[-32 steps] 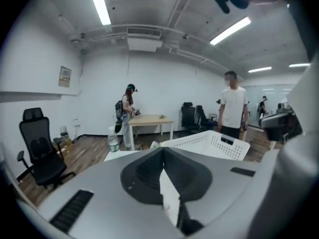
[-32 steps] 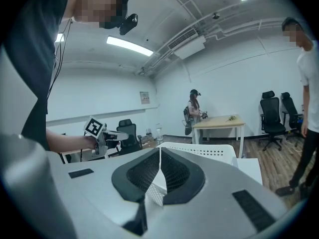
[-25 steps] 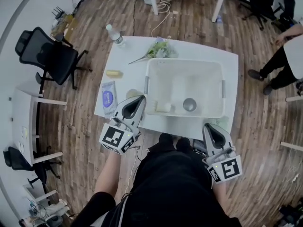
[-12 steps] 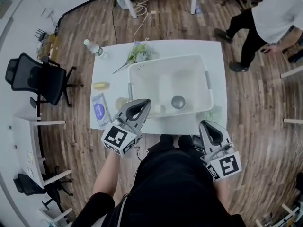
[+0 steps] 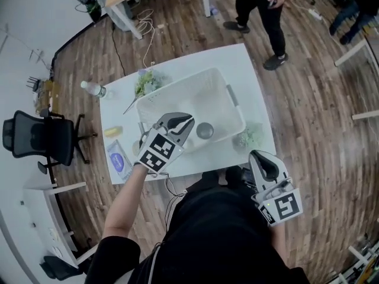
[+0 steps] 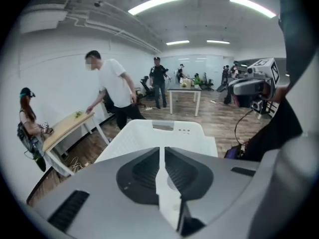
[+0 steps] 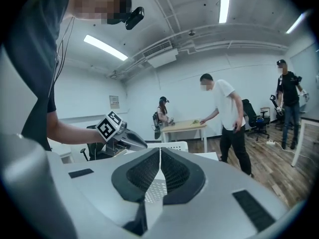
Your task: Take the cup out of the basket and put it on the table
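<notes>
Both my pairs of jaws are pressed together, empty. My left gripper (image 5: 188, 118), a second ago outside the basket (image 5: 177, 84), now reaches over its near rim beside the metal cup (image 5: 205, 130) inside. My right gripper (image 5: 256, 155) hangs off the table (image 5: 237, 58) edge.

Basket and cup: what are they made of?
The basket looks like white plastic with a dull finish. Its walls are smooth and moulded in one piece with rounded corners. The cup inside it looks like metal, maybe steel, because it is grey and a little shiny. It shows too small to be sure.
</notes>
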### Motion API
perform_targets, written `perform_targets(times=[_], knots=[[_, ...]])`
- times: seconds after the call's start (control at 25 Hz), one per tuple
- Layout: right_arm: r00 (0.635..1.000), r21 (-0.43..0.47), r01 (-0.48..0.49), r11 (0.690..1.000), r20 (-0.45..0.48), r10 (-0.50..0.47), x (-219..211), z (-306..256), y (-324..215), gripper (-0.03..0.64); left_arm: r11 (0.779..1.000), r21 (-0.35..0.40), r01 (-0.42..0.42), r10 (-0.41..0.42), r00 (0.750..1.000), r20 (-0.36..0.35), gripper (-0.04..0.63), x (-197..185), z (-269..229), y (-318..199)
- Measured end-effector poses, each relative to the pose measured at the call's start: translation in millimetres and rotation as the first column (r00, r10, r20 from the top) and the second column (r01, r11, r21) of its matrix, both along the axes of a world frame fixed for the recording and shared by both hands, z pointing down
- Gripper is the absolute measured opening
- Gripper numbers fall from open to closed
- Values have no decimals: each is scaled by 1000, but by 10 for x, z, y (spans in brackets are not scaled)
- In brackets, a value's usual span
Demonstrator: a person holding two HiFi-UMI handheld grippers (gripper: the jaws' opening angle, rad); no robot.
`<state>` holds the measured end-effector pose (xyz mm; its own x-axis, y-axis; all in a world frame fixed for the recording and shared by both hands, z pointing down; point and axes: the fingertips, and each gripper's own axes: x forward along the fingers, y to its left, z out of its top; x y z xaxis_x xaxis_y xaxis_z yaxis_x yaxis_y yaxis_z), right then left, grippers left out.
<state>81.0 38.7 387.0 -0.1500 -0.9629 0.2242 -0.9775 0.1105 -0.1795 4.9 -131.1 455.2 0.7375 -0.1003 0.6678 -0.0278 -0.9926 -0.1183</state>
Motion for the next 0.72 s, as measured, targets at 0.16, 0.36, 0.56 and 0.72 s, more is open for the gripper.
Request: perform_targets(times=[0.16, 0.36, 0.56, 0.72], knots=[[997, -4, -83, 997, 4, 83, 200, 32, 175, 26, 989, -45, -143, 149, 971, 187, 128, 312, 523, 60], [984, -13, -177, 984, 11, 177, 448, 95, 395, 26, 967, -119, -225, 254, 870, 423, 177, 409, 1298, 169], [969, -23, -246, 969, 12, 246, 585, 112, 561, 26, 966, -174, -192, 256, 811, 526, 184, 327, 1749, 170], [967, -27, -255, 966, 10, 256, 640, 121, 612, 26, 977, -152, -147, 207, 806, 555, 70, 322, 1872, 119]])
